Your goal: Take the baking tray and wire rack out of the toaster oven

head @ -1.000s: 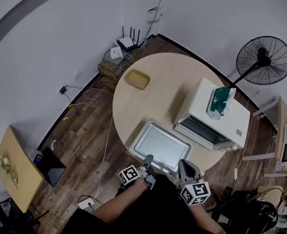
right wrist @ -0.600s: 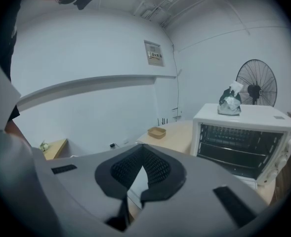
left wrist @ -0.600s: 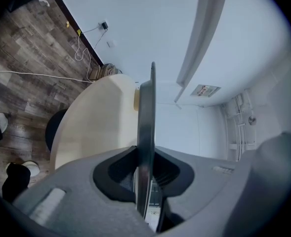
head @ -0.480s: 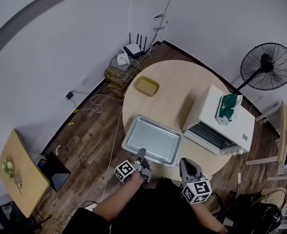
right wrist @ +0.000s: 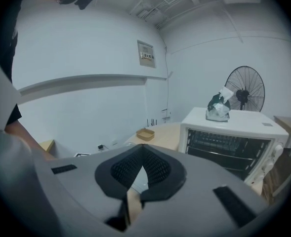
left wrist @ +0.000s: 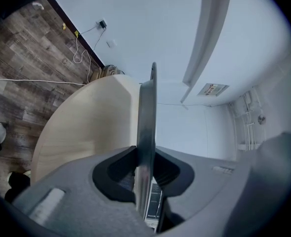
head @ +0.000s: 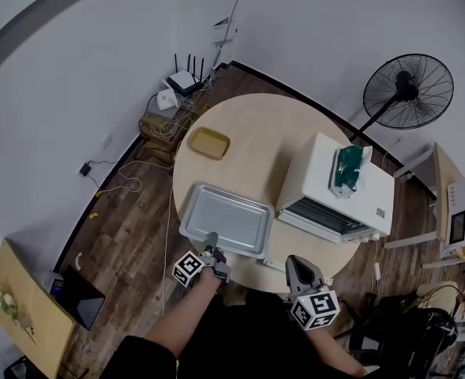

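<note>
Here the left tool (head: pixel 211 242) pinches the baking tray (head: pixel 226 218) at its rim; the right tool (head: pixel 296 262) sits closed, empty.

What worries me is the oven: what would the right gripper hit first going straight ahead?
Probably the table edge, beside the right end of the baking tray. The toaster oven sits right of the line of the right gripper. Depth is unclear.

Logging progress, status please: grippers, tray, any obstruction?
Left gripper shut on baking tray rim, over table. Right gripper shut, empty. Wire rack inside toaster oven. Nothing in the way.
</note>
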